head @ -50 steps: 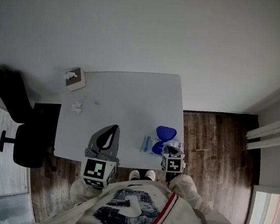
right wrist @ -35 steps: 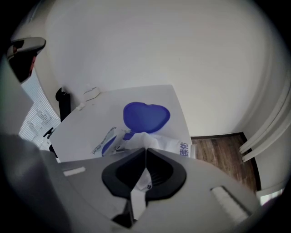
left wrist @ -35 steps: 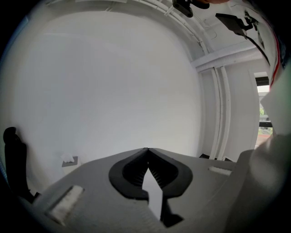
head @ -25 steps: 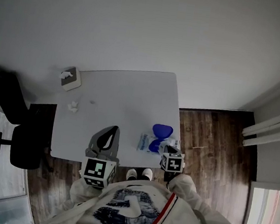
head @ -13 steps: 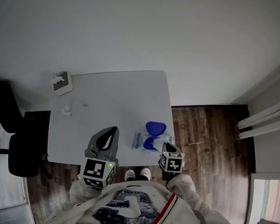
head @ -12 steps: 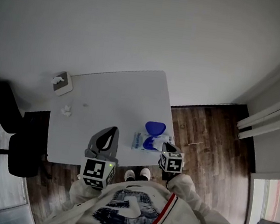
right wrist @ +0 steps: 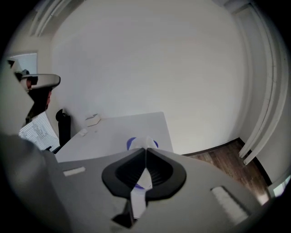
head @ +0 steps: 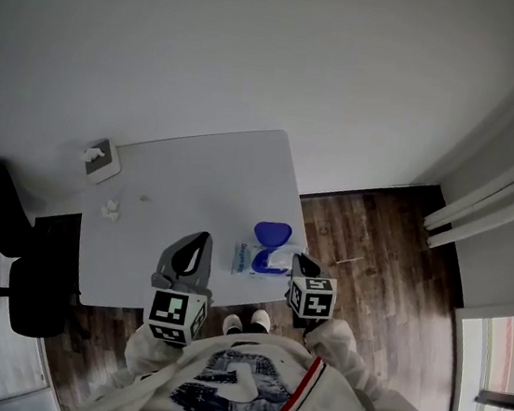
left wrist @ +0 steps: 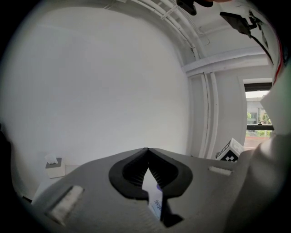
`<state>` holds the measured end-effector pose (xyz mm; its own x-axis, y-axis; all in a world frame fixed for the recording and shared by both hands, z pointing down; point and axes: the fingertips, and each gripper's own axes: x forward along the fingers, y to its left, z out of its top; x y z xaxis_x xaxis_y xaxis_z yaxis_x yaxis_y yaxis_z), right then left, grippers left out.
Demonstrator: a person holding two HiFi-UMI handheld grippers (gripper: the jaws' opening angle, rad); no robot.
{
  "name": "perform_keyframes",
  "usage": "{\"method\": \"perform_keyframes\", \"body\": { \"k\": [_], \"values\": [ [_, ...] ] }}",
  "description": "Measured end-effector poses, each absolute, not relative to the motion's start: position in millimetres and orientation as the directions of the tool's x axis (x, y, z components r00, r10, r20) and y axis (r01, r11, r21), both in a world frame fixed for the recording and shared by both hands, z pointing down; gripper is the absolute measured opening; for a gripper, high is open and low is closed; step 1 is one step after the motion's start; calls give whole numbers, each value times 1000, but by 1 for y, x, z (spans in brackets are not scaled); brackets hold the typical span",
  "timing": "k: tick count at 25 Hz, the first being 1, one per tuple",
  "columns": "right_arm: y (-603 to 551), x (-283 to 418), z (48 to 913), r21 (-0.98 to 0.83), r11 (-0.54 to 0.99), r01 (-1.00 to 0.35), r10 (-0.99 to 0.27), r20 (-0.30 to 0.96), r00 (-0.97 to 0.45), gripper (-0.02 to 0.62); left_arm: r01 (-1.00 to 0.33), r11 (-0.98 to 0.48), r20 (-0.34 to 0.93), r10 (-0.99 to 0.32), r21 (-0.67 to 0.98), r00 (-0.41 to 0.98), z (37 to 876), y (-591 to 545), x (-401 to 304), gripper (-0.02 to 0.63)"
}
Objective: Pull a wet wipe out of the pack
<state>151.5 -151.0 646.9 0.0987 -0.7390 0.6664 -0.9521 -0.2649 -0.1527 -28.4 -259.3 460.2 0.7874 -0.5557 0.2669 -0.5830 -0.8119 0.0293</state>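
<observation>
The wet wipe pack (head: pixel 252 259) lies near the table's front right edge, its blue lid (head: pixel 272 233) flipped open. My right gripper (head: pixel 296 261) hangs just right of the pack. Its jaws are shut on a white wet wipe (right wrist: pixel 146 143), whose tip pokes past them. A strip of it trails down toward the blue lid (right wrist: pixel 131 144). My left gripper (head: pixel 198 239) hovers left of the pack with its jaw tips meeting on nothing. Through the gap behind its tips I see the printed pack (left wrist: pixel 156 204).
A tissue box (head: pixel 102 159) stands at the white table's (head: pixel 194 182) far left corner, with a crumpled tissue (head: pixel 109 210) in front of it. A black office chair (head: pixel 12 280) stands left of the table. Wood floor and a curtain (head: pixel 492 203) lie to the right.
The head view has swung, so the table now sits further left in it. My right gripper has risen a little beside the pack. The left gripper has kept its place.
</observation>
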Motion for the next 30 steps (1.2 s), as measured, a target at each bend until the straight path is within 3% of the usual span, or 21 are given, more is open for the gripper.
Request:
{"method": "perform_keyframes", "body": {
  "k": [15, 30],
  "values": [
    [-177, 169, 503, -153, -221, -963, -909, 390, 147, 12, -553, -833, 192, -546, -21, 815, 426, -263, -3, 5],
    [-176, 178, 373, -89, -181, -979, -980, 94, 173, 11, -535, -840, 43, -540, -92, 840, 355, -270, 25, 5]
  ]
}}
